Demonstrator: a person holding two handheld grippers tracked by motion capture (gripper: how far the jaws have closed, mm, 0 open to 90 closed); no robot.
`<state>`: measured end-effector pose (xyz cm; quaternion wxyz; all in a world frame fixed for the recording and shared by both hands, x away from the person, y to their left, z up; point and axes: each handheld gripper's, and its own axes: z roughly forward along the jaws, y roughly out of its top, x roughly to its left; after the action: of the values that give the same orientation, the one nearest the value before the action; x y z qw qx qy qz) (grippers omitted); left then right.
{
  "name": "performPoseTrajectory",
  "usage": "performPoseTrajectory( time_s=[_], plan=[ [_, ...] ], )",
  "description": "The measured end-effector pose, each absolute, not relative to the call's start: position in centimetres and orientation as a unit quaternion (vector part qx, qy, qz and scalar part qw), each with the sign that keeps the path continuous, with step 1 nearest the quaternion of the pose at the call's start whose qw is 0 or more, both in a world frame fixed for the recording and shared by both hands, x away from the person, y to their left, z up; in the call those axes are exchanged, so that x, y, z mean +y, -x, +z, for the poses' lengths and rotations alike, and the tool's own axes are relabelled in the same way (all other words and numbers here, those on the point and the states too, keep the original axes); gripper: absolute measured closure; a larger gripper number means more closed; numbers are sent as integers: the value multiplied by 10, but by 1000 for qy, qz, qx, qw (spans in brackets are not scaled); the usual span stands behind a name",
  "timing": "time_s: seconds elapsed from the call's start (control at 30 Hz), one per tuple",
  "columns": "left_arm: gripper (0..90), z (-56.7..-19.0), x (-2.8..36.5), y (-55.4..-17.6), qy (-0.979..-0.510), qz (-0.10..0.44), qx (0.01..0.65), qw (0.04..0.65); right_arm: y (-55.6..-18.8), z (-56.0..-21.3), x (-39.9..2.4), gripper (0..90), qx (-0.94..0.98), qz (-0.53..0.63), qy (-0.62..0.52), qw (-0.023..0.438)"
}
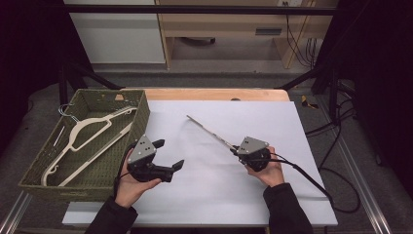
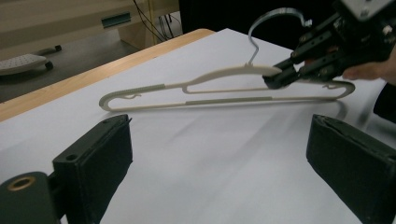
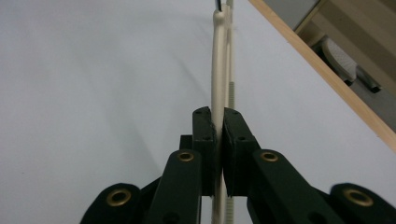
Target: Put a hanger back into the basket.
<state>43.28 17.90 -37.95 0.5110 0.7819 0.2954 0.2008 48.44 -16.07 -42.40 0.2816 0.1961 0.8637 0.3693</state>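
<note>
A: Tongs status? We log right tongs [image 1: 235,148] clamped on the cream hanger [image 2: 224,88], held edge-up over the white surface [image 1: 204,195].
B: Left tongs [image 1: 168,155] wide, empty; hanger's long axis crosses ahead of them.

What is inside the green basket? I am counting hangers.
The basket holds one cream hanger lying flat, plus a metal hook at its far rim. Anything beneath the hanger is hidden.
</note>
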Motion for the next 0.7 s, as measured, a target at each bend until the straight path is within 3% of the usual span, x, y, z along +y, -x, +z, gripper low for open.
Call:
performPoseTrajectory(
  time_s=[0.3,0.7],
  plan=[
    [68,-387,185,-431,-784,192,305,505,-477,-406,-180,873,848,406,-220,260],
    [66,-387,183,-427,-793,184,294,501,-452,-392,-171,873,843,481,-195,141]
  ],
)
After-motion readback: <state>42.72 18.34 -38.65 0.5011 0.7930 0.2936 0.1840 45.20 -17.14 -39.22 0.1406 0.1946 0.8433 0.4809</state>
